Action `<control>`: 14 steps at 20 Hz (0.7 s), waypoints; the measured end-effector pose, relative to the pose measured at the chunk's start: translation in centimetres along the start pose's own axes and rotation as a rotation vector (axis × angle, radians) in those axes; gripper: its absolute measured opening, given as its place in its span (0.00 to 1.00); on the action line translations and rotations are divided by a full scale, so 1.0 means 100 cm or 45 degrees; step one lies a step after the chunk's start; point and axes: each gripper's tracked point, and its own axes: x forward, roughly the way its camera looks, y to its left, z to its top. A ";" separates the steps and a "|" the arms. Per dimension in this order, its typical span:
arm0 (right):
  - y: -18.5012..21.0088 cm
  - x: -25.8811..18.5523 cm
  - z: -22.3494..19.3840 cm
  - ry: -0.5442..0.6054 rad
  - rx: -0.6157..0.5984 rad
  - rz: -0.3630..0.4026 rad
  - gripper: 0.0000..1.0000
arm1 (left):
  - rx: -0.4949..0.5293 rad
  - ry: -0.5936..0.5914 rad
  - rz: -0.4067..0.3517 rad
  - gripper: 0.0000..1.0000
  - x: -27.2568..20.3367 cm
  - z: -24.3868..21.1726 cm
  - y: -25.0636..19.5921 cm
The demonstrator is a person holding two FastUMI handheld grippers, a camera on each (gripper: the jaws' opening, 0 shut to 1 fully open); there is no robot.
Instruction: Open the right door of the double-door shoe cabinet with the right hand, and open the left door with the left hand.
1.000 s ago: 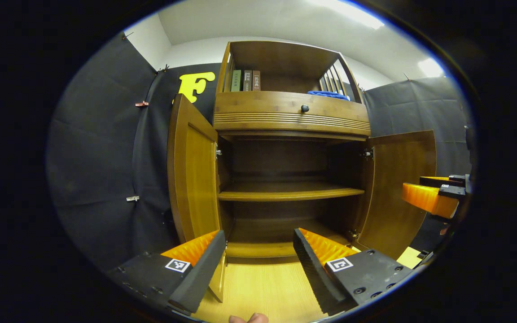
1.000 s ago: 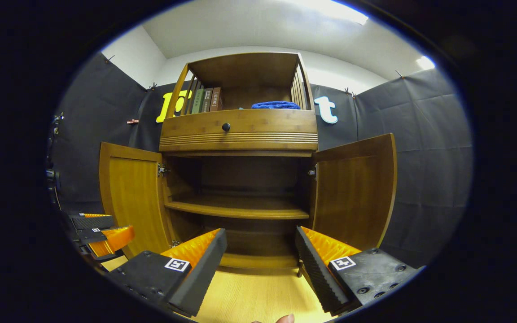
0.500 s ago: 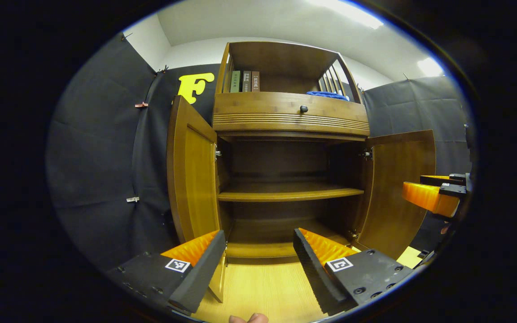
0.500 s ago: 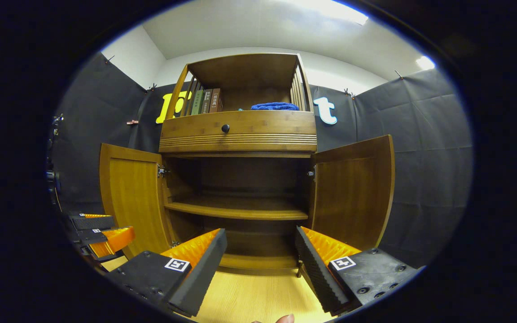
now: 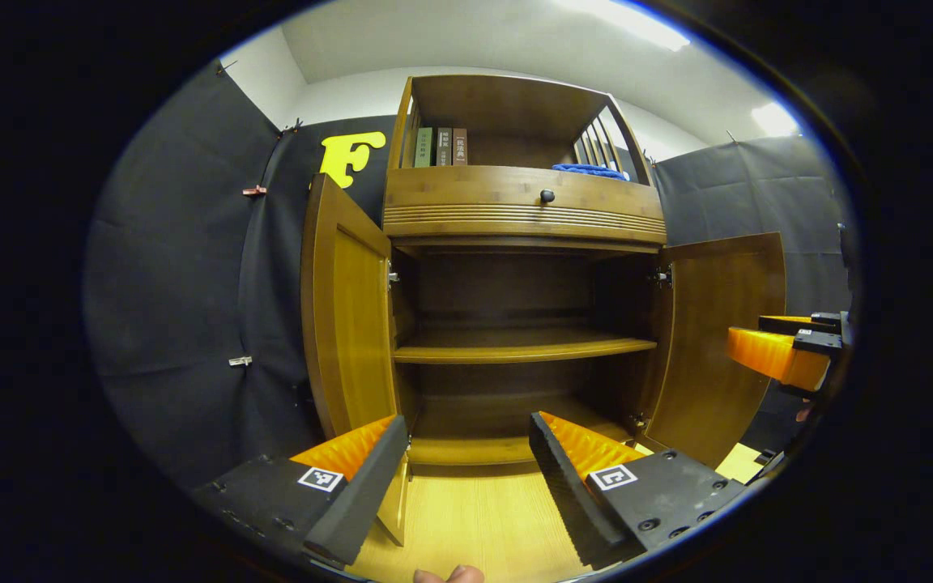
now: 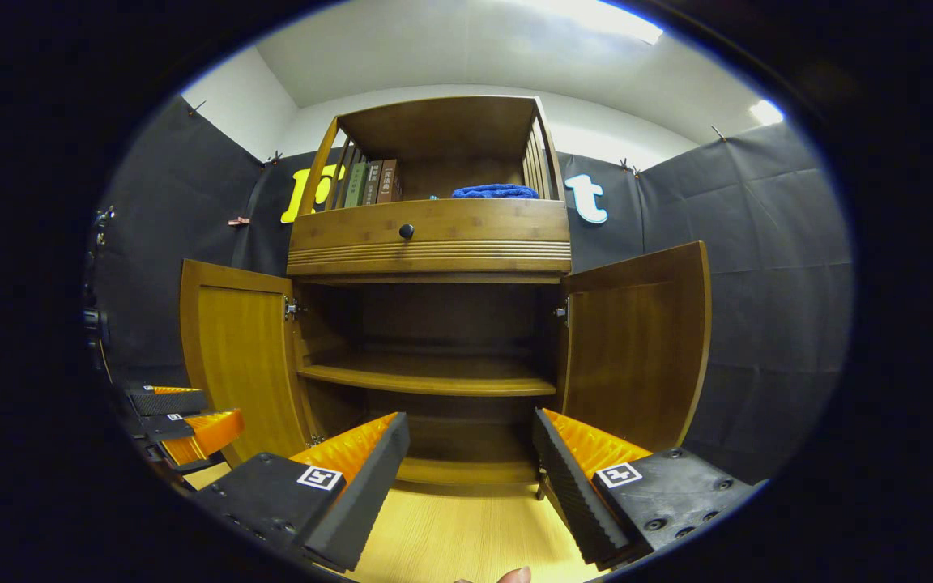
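Shoe cabinet [image 6: 434, 243], both doors open

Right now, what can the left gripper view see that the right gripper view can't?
Left gripper view: the open left gripper up close, the right gripper far off at the right edge, and the left door turned almost edge-on.

Right gripper view: the right gripper up close and open, the left gripper far off at the left edge, and the left door's wide inside face.

Both: the cabinet with the left and right door open, its shelf, books and blue cloth.
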 end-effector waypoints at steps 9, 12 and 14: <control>-0.001 0.000 0.003 -0.004 0.000 -0.001 0.98 | 0.004 -0.006 -0.004 0.94 0.001 0.003 -0.003; -0.001 -0.001 0.002 -0.004 0.002 -0.001 0.96 | 0.001 -0.002 -0.004 0.94 0.001 0.001 -0.004; -0.001 -0.001 0.002 -0.004 0.001 -0.001 0.96 | 0.001 -0.001 -0.004 0.94 0.001 0.001 -0.003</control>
